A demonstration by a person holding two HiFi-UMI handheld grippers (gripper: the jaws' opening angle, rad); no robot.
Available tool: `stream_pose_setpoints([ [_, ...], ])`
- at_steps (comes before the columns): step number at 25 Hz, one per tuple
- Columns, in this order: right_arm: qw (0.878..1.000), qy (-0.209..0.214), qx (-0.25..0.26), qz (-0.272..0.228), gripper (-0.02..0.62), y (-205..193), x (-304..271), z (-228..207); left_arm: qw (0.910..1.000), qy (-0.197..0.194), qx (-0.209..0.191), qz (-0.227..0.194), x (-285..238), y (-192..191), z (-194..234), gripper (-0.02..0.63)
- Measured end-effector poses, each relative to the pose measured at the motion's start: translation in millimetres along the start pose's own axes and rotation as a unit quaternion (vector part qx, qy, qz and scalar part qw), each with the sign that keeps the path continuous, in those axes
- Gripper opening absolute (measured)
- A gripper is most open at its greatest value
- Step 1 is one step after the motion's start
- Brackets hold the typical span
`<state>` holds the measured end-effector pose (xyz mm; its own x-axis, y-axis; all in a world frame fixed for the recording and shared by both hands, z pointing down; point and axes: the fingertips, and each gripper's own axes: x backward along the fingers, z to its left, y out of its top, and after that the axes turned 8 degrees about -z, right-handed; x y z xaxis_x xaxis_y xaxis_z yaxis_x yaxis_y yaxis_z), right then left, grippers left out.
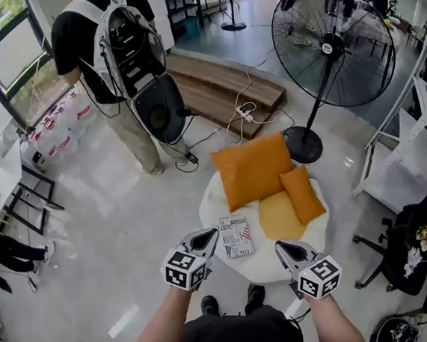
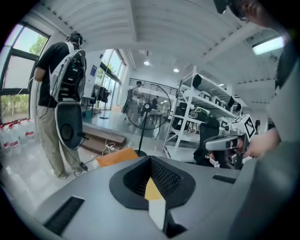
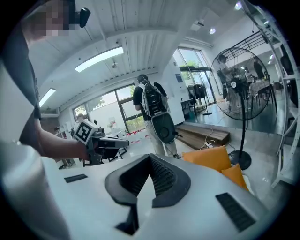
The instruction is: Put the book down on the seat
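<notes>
**A:** Book (image 1: 236, 237): where does it lie in the head view?

**B:** Flat on the seat (image 1: 262, 273), on its left half, just beside the yellow cushion (image 1: 279, 216). The left gripper (image 1: 207, 235) shows at the seat's near-left edge and the right gripper (image 1: 282, 245) at its near-right edge. Neither has hold of the book.

**A:** So the job is finished?

**B:** I judge it so. The book rests on the seat by itself, and nothing seems left but to draw the hands away. How high the tongs hang above the seat I cannot tell from there.

**A:** And the left gripper view?

**B:** Its jaws are pressed together with nothing between them. Only a sliver of yellow cushion and white seat shows through the notch. The gripper's own body hides the book.

**A:** The right gripper view?

**B:** Much the same: jaws together and empty. The large orange cushion (image 3: 208, 158) at the seat's far side is visible, but the book is out of sight there too.
</notes>
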<state>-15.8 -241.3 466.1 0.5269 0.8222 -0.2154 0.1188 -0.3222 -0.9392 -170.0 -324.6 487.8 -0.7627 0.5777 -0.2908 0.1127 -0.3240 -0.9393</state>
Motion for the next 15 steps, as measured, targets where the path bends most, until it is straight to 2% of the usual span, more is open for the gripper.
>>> stream_pose_setpoints([
  [4, 0.999, -0.032, -0.017, -0.039, 0.014, 13.9, -16.9, 44.4, 0.9985, -0.002, -0.047, -0.029, 60.1, 14.3, 12.8, 0.002],
  [10, 0.995, -0.060, -0.003, -0.075, 0.014, 39.6, -14.9, 85.4, 0.9944, -0.004, -0.074, -0.075, 107.6, 45.4, 15.8, 0.002],
  [12, 0.993, -0.077, -0.002, -0.090, 0.014, 47.7, -11.0, 97.9, 0.9913, 0.002, -0.089, -0.097, 123.8, 59.6, 24.2, 0.002],
  [15, 0.990, -0.095, 0.016, -0.107, 0.014, 61.5, -8.8, 118.3, 0.9871, 0.002, -0.091, -0.131, 146.4, 78.8, 40.5, 0.002],
])
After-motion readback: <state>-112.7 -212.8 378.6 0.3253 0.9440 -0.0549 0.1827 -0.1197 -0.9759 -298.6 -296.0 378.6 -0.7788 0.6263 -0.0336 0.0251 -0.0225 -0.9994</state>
